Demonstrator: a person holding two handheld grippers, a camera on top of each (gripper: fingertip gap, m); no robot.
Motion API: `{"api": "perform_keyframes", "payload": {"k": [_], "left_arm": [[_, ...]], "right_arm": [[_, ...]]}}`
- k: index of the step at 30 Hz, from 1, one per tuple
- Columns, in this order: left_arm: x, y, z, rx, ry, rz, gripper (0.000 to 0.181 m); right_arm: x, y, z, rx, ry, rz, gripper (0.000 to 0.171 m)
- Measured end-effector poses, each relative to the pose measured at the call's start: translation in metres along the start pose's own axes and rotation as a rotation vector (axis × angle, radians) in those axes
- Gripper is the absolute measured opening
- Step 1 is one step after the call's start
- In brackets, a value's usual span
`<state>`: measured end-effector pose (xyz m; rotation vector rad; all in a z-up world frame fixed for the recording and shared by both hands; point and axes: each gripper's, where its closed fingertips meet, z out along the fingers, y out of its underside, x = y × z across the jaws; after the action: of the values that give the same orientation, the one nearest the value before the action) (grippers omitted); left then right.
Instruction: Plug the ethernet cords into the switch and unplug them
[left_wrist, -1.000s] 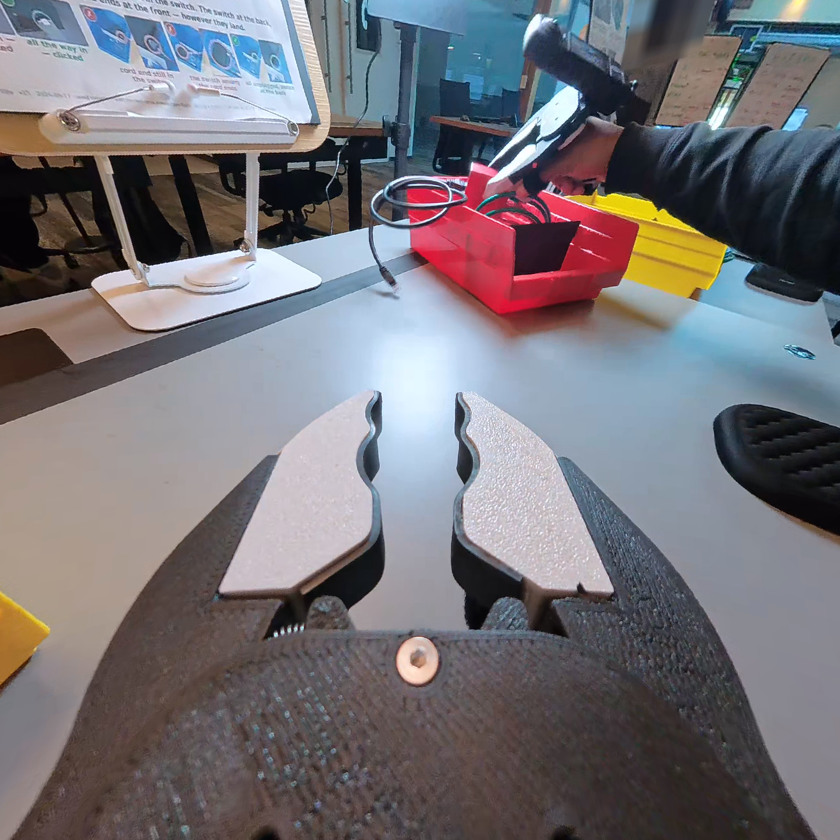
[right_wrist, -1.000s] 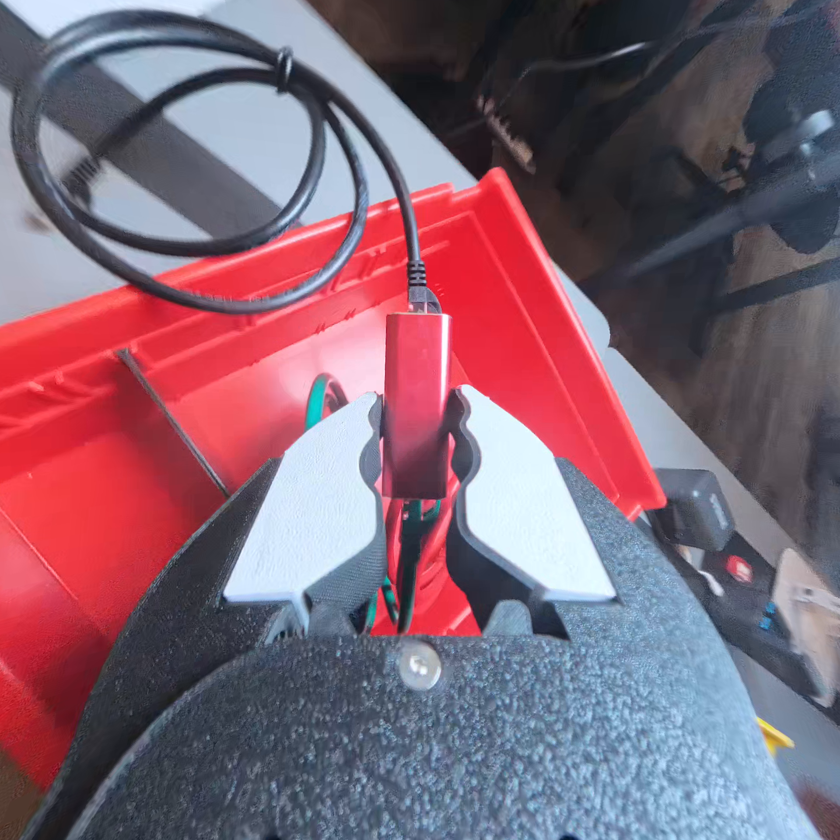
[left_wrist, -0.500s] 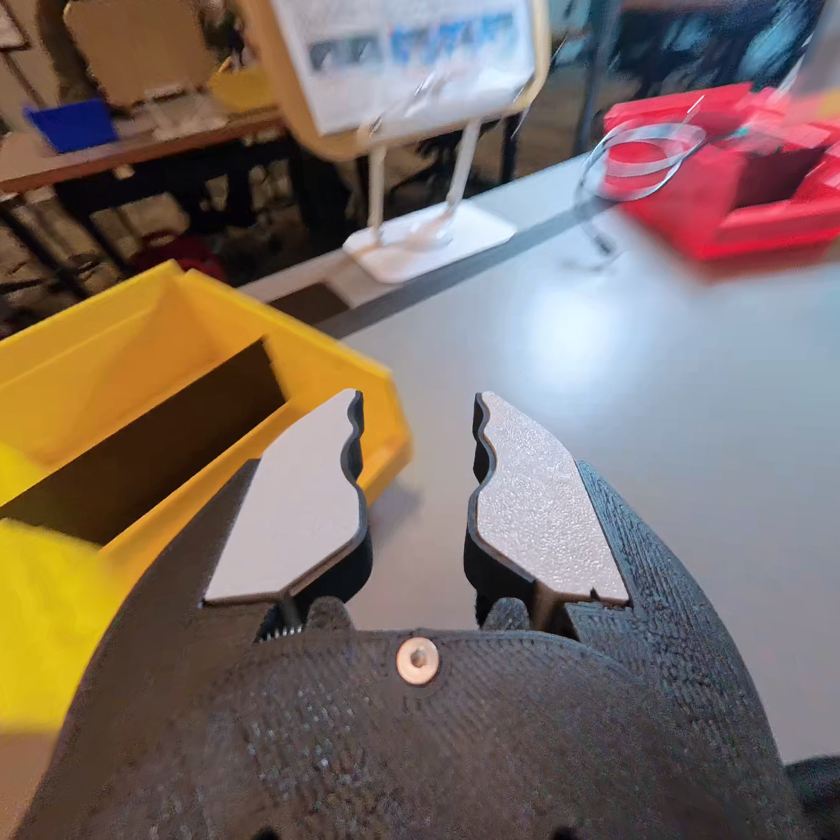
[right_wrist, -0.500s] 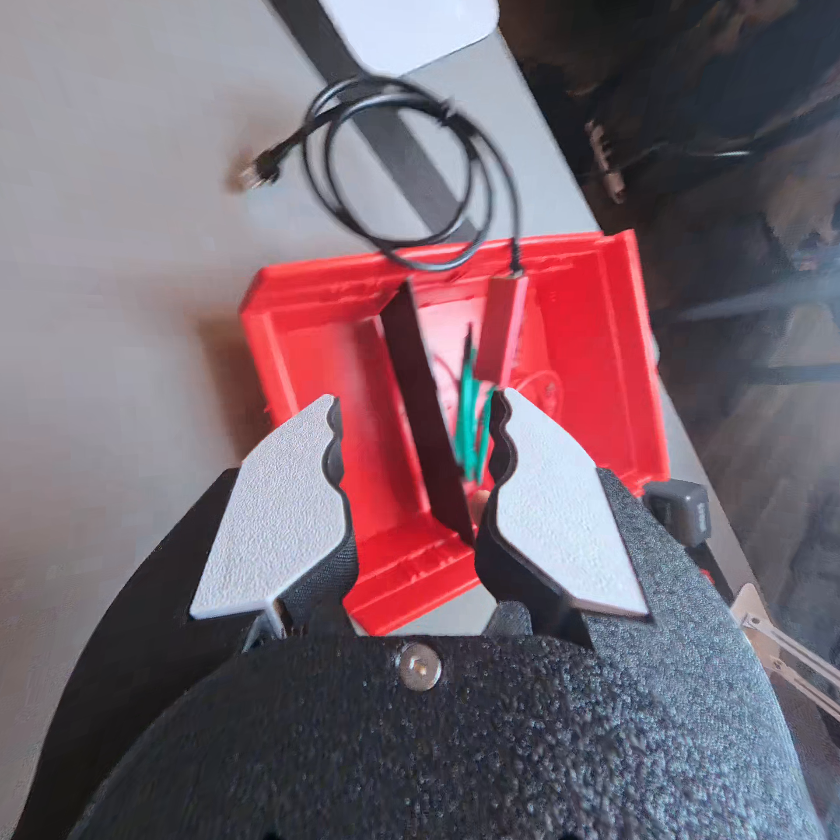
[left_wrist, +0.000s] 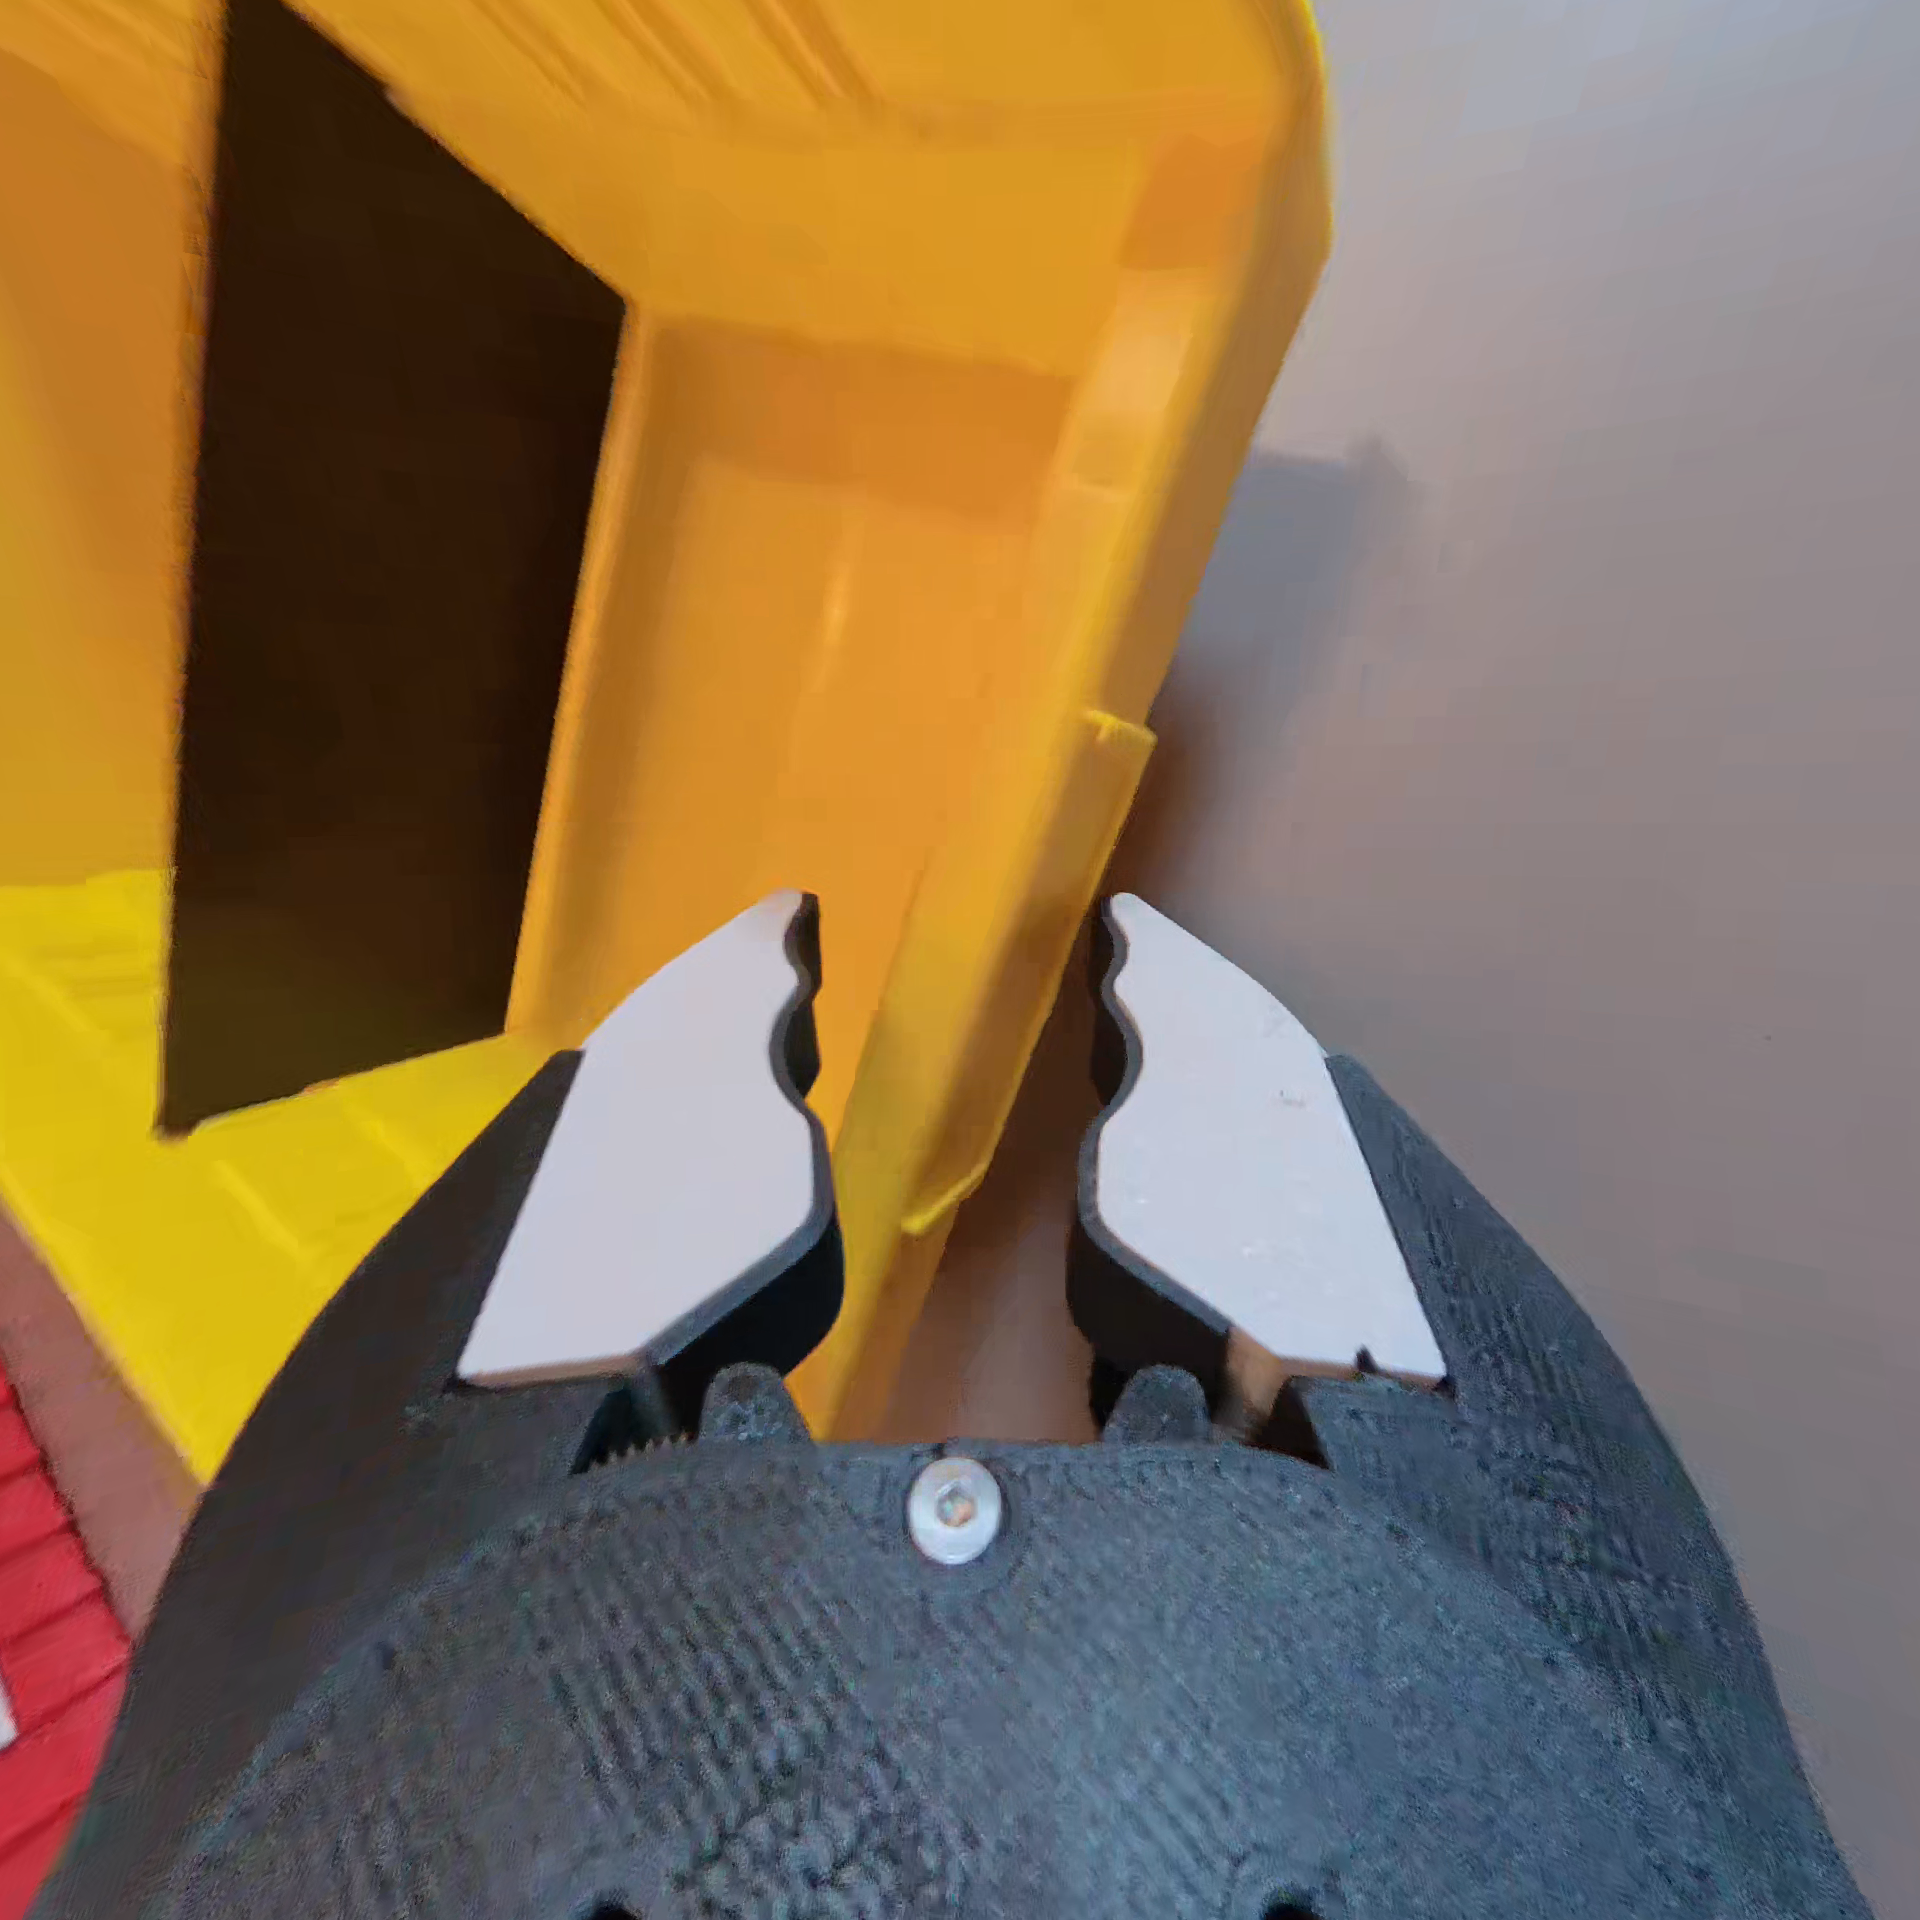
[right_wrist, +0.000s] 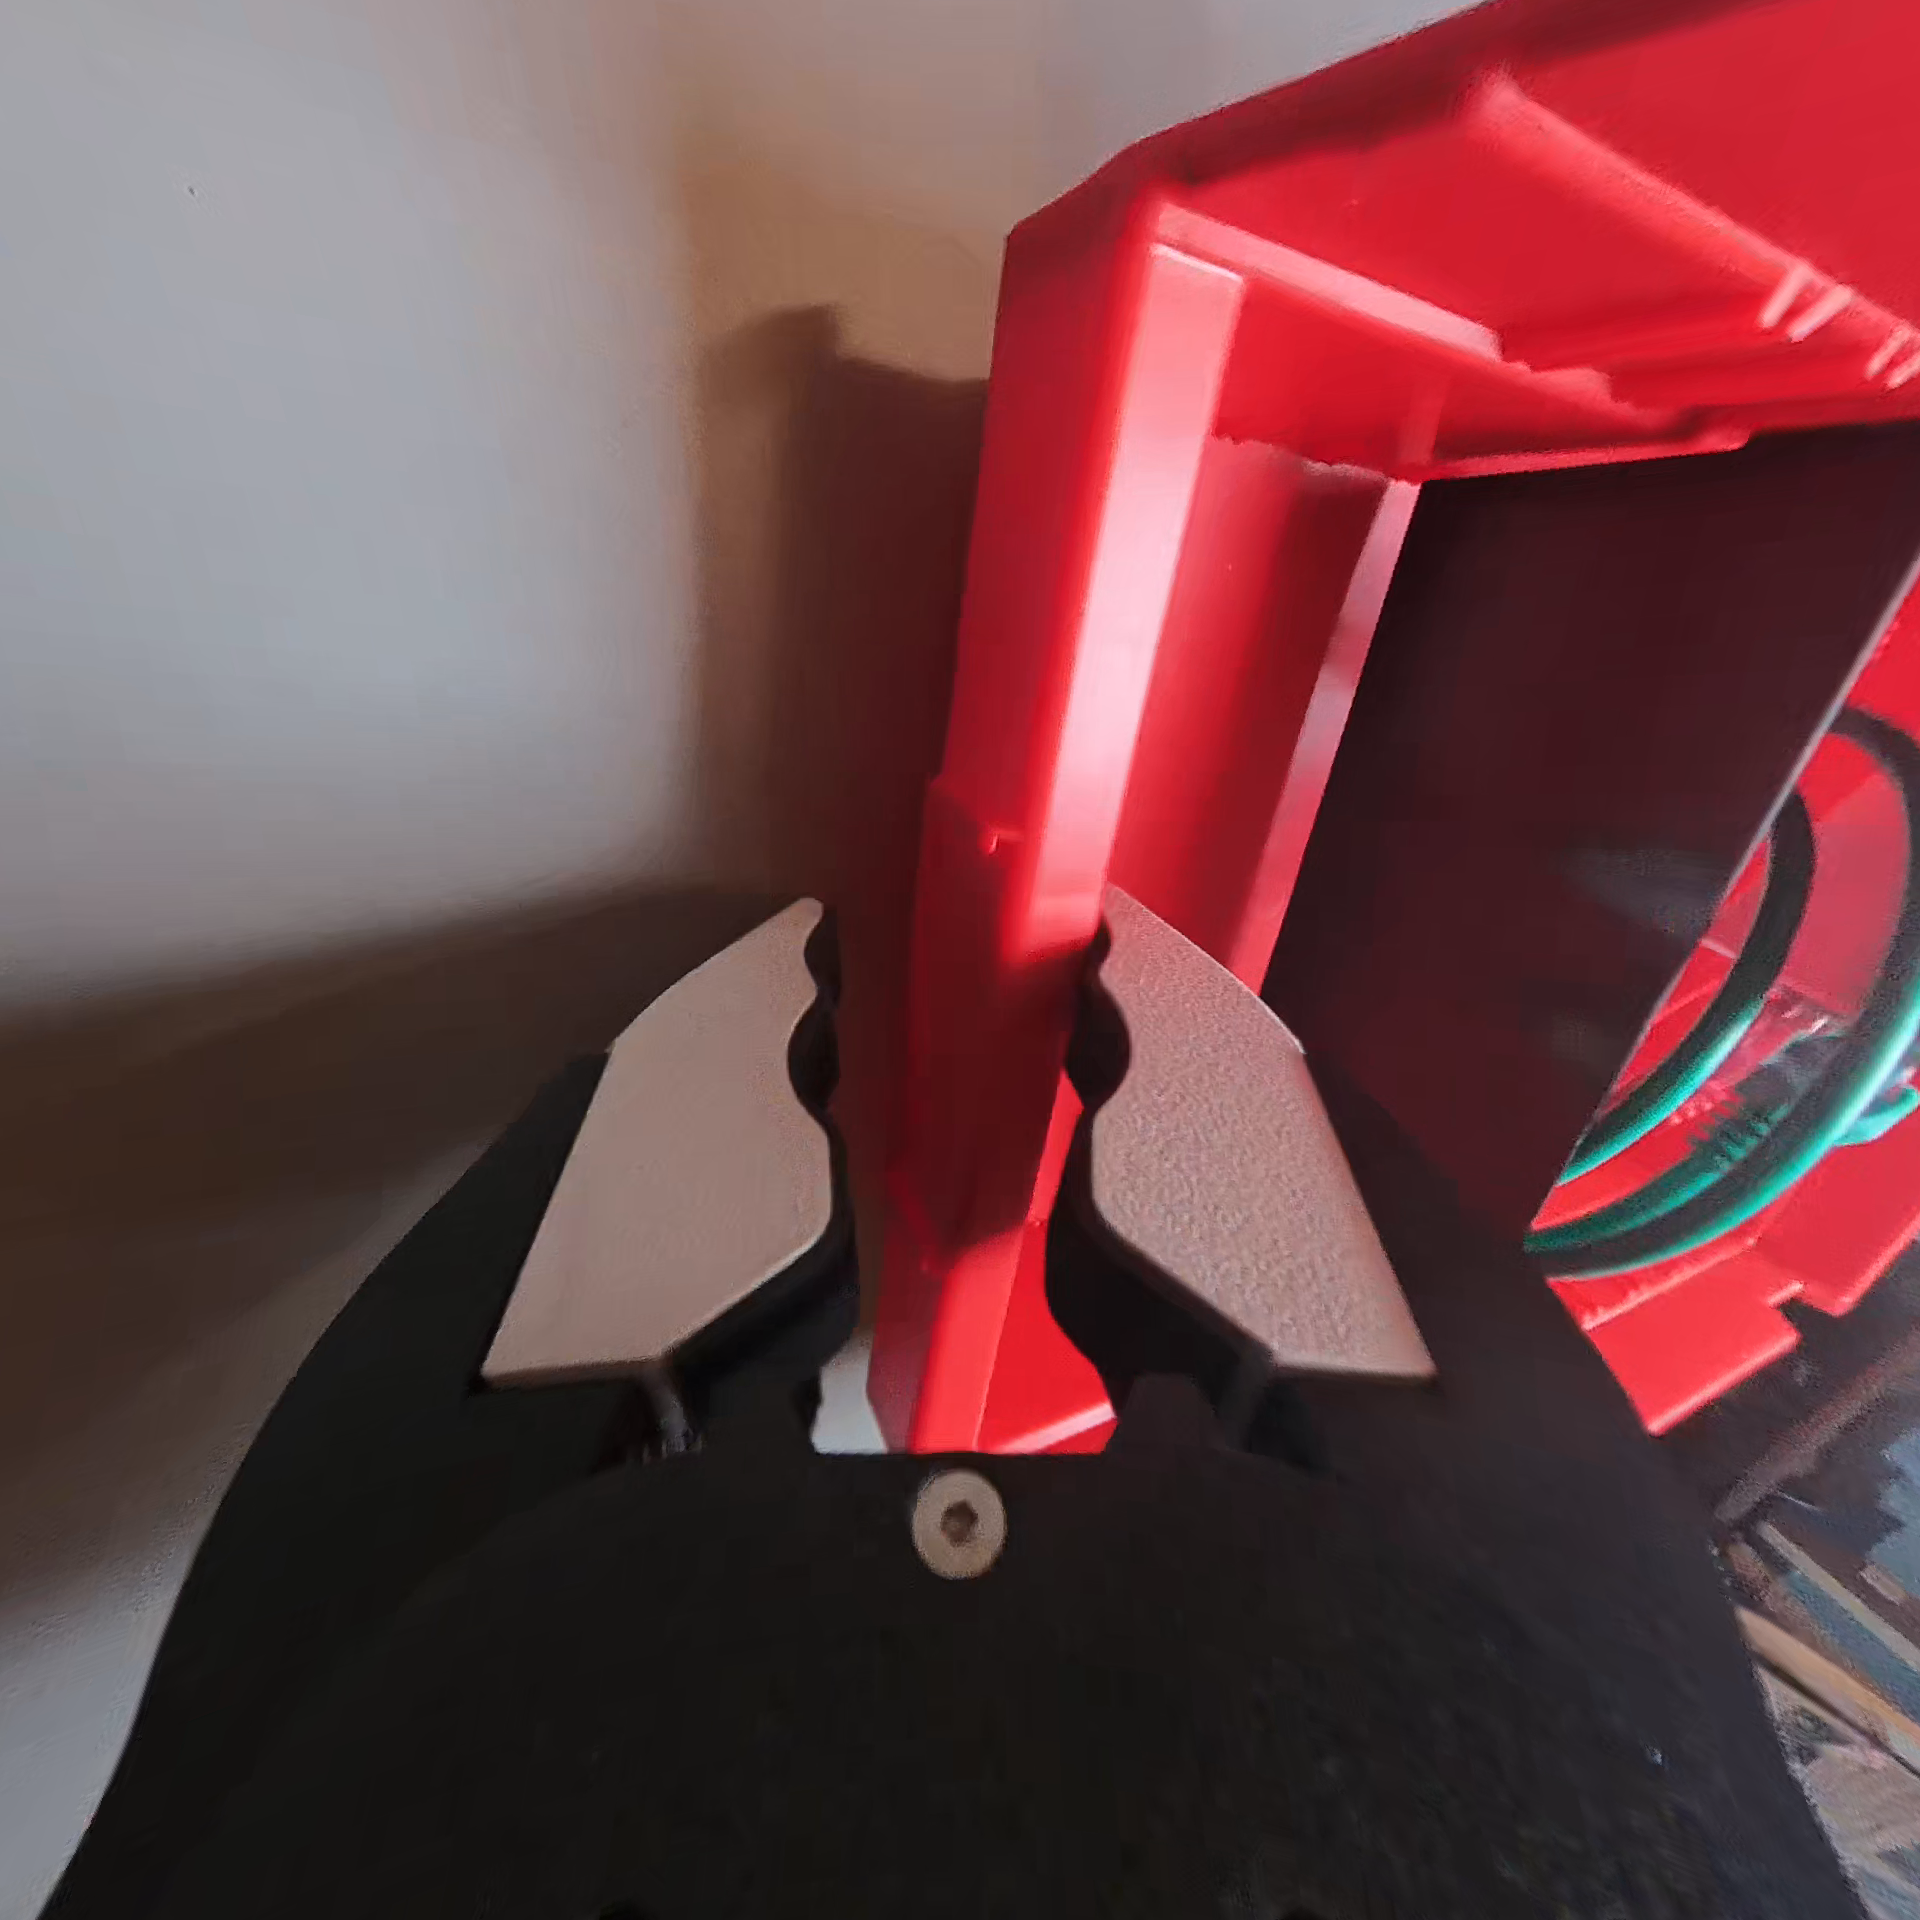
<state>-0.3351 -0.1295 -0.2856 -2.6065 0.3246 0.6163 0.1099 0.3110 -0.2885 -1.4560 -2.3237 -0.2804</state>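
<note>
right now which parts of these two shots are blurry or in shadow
Left wrist view: yellow plastic bin smeared with motion blur, left gripper sharp. Right wrist view: red plastic bin casts a dark shadow across the grey table; green cords slightly soft.

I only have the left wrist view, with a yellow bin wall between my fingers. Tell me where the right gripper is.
Observer: The right gripper straddles a side wall of the red bin, one finger outside and one inside.
Operator: Report whether it is clamped.
Observer: Not visibly. A dark gap shows between the outer finger and the wall.
Operator: Say what is in that bin.
Observer: Coiled green cords lie beyond a black divider. No switch shows.
</note>
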Motion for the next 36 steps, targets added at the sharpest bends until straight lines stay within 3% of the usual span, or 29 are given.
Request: {"api": "perform_keyframes", "payload": {"k": [1, 6, 14, 18, 22, 25, 27, 30, 32, 34, 36], "left_arm": [[-0.001, 0.002, 0.005, -0.027, -0.008, 0.048, 0.045], [0.020, -0.034, 0.007, 0.082, -0.050, 0.193, 0.032], [0.113, -0.125, -0.007, 0.241, 0.002, 0.408, 0.032], [0.130, -0.170, -0.001, 0.331, 0.016, 0.460, 0.036], [0.121, -0.172, -0.028, 0.443, 0.072, 0.234, 0.041], [0.141, -0.182, -0.082, 0.641, 0.242, -0.108, 0.034], [0.176, -0.197, -0.115, 0.729, 0.419, -0.296, 0.034], [0.227, -0.227, -0.139, 0.775, 0.518, -0.393, 0.038], [0.252, -0.250, -0.133, 0.761, 0.510, -0.432, 0.042], [0.271, -0.273, -0.118, 0.728, 0.526, -0.485, 0.051], [0.279, -0.287, -0.094, 0.672, 0.458, -0.480, 0.048]], "right_arm": [[0.004, -0.003, 0.003, 0.009, 0.037, -0.020, 0.031], [-0.027, -0.033, -0.011, 0.111, 0.046, -0.056, 0.031], [-0.142, -0.099, -0.064, 0.262, 0.120, -0.210, 0.030], [-0.193, -0.131, -0.103, 0.455, 0.070, -0.113, 0.039], [-0.224, -0.132, -0.184, 0.843, -0.062, 0.221, 0.042], [-0.189, -0.080, -0.208, 0.976, 0.081, 0.586, 0.036], [-0.159, -0.039, -0.201, 1.000, 0.189, 0.830, 0.035], [-0.144, -0.007, -0.169, 0.921, 0.213, 1.011, 0.054], [-0.152, -0.017, -0.150, 0.904, 0.101, 1.062, 0.065], [-0.153, -0.028, -0.136, 0.898, 0.067, 1.080, 0.064], [-0.148, -0.030, -0.125, 0.874, 0.116, 1.063, 0.050]]}}
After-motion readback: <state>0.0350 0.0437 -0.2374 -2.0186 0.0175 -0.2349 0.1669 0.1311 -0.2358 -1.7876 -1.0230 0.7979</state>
